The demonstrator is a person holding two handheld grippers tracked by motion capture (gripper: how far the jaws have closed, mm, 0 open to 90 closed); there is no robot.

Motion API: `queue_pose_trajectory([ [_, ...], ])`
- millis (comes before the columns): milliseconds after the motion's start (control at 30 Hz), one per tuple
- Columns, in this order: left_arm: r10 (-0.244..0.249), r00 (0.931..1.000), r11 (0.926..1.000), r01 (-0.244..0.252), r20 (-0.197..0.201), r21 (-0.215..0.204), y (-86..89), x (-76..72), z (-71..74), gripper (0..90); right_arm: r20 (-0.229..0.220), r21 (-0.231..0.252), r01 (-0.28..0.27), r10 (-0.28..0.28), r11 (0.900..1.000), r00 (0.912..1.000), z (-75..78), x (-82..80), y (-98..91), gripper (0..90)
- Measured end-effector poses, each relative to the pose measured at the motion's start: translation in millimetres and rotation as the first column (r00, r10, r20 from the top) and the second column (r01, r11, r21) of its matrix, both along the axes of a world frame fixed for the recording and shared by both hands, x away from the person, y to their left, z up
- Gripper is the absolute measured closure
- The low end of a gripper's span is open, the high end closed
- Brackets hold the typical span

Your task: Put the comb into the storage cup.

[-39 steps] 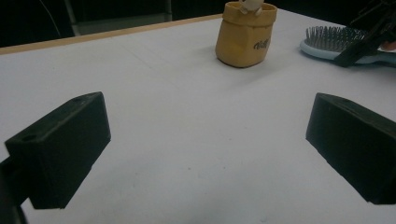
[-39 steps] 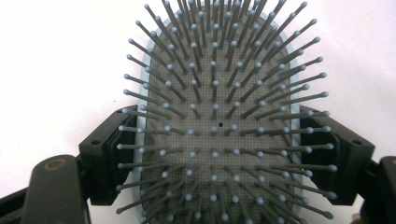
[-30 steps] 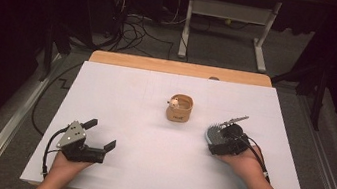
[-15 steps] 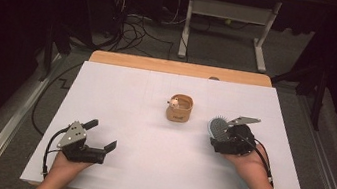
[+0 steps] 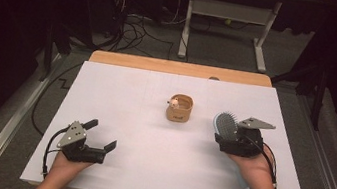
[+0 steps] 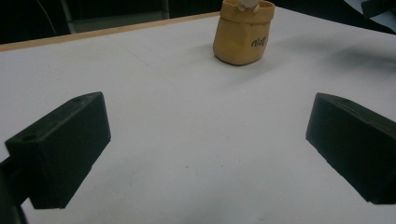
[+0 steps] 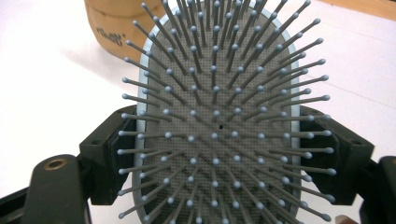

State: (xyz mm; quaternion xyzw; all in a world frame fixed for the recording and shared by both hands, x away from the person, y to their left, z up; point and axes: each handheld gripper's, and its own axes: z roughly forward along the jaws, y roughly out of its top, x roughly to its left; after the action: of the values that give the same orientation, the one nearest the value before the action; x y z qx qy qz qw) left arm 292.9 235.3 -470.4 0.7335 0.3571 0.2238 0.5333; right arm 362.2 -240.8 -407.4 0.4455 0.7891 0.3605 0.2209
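Right tool (image 5: 231, 134) clamped on hairbrush (image 5: 226, 125) head, right of centre, long axis running toward person. Pouch (image 5: 179, 109) just left of brush. Left tool (image 5: 99, 137) wide, empty, lower left, farther away.

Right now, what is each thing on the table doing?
Hairbrush: clamped by its sides, lifted off the table, bristles facing the gripper's camera.
Right gripper: shut on the hairbrush.
Left gripper: open, holding nothing.
Little tan bag: standing upright on the table, something small and pale poking out the top.
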Motion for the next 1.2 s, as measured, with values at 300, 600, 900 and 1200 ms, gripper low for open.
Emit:
queue_pose_trajectory([
  [300, 0.001, 1.0000, 1.0000, -0.001, 0.004, -0.005, 0.2, -0.6, 0.5, 0.5, 0.107, 0.072, 0.005, -0.013, 0.9974, 0.9942, 10.1, -8.5, -6.8, 21.0],
  [600, 0.000, 1.0000, 1.0000, 0.000, 0.002, -0.010, 0.8, 0.4, -0.4, 0.5, 0.202, 0.145, 0.016, -0.046, 0.9892, 0.9784, 17.0, -16.4, -16.2, 21.0],
  [900, 0.005, 1.0000, 0.9998, -0.005, 0.005, -0.017, 0.3, -0.6, 0.9, 0.5, 0.263, 0.204, 0.016, -0.071, 0.9788, 0.9622, 14.1, -21.7, -17.6, 21.0],
  [1200, -0.001, 1.0000, 0.9999, 0.001, 0.002, -0.015, -0.4, -1.1, 1.2, 0.3, 0.311, 0.231, -0.002, -0.072, 0.9729, 0.9478, 17.1, -26.4, -17.9, 20.9],
])
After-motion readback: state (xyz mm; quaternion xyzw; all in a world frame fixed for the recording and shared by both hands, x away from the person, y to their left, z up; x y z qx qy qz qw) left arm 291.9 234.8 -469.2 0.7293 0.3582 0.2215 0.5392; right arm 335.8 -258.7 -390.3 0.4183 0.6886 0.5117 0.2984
